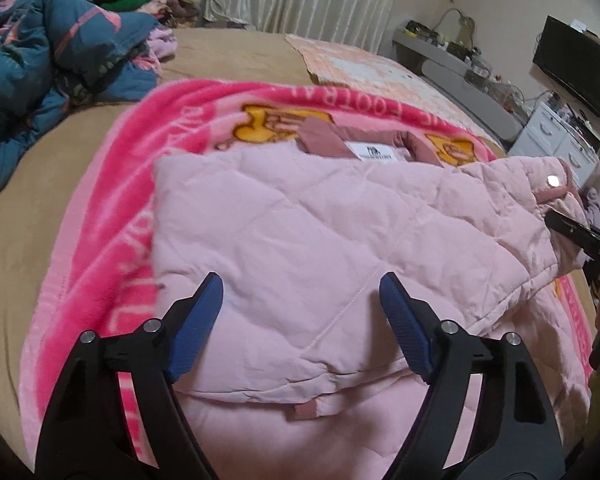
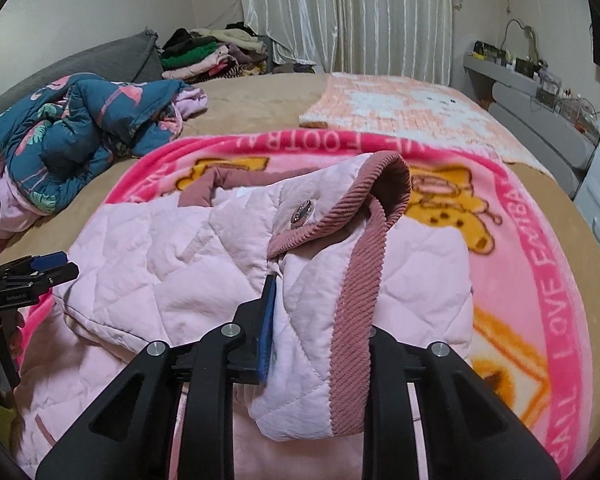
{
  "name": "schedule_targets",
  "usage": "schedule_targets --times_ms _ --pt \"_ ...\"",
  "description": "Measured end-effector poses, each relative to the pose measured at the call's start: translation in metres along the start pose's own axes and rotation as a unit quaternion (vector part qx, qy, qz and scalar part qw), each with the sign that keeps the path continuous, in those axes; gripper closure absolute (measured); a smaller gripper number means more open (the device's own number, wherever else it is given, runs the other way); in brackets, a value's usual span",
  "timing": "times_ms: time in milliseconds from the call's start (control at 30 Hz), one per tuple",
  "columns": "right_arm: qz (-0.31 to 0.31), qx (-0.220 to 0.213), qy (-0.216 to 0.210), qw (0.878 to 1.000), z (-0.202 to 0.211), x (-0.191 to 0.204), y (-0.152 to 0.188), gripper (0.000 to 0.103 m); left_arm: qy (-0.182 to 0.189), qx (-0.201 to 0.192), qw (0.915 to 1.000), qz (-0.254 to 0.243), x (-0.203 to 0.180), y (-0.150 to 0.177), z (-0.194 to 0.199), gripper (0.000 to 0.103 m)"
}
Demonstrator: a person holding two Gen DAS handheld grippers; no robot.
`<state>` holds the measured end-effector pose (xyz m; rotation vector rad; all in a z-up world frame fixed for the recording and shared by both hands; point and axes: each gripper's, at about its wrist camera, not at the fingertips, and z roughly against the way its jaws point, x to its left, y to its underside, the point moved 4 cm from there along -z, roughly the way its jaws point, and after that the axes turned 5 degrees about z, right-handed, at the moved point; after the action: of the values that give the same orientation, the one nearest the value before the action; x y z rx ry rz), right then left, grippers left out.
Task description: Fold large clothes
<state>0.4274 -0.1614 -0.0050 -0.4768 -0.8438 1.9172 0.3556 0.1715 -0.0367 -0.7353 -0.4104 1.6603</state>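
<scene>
Garment: a pale pink quilted jacket [image 1: 300,220] lies partly folded on a bright pink cartoon blanket [image 1: 112,168], spread over a tan bed [image 1: 40,184].
Left gripper [image 1: 300,304]: hovers above the jacket's near edge, its blue-padded fingers [image 1: 198,324] spread wide with nothing between them.
Right gripper [image 2: 316,320]: fingers [image 2: 268,320] closed on a fold of the jacket, beside its dusty-rose corduroy trim [image 2: 352,332].
Snap button [image 2: 302,213]: silver, just beside the trim.
Background: a rumpled teal floral quilt [image 2: 72,132] at the left; a stack of folded clothes [image 2: 212,54] near white curtains [image 2: 360,16].
</scene>
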Motion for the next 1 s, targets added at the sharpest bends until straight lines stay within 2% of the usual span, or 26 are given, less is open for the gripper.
schedule_targets --times_ms 133,233,367,500,767,1000 --pt "0.007 0.017 0.016 1.000 -0.004 -0.005 0.004 0.061 -0.006 0.014 0.9997 -0.018 -0.006 0.004 -0.008 0.030" --pt "0.005 0.015 0.022 1.000 0.000 -0.011 0.007 0.051 -0.016 0.017 0.9992 -0.034 -0.010 0.006 -0.010 0.030" --pt "-0.003 0.004 0.043 0.999 0.010 -0.020 0.010 0.043 -0.020 0.026 0.9987 -0.039 -0.012 0.010 -0.015 0.029" --pt "0.006 -0.009 0.032 0.999 0.017 -0.009 0.004 0.035 -0.025 0.033 0.9980 -0.047 -0.014 0.013 -0.018 0.029" --pt "0.059 0.009 -0.008 0.998 -0.008 0.048 -0.011 0.033 -0.027 0.045 0.9978 -0.040 -0.011 0.017 -0.023 0.028" --pt "0.043 0.039 -0.014 0.998 -0.039 0.060 -0.008 0.032 -0.030 0.044 0.9978 -0.040 -0.011 0.018 -0.024 0.028"
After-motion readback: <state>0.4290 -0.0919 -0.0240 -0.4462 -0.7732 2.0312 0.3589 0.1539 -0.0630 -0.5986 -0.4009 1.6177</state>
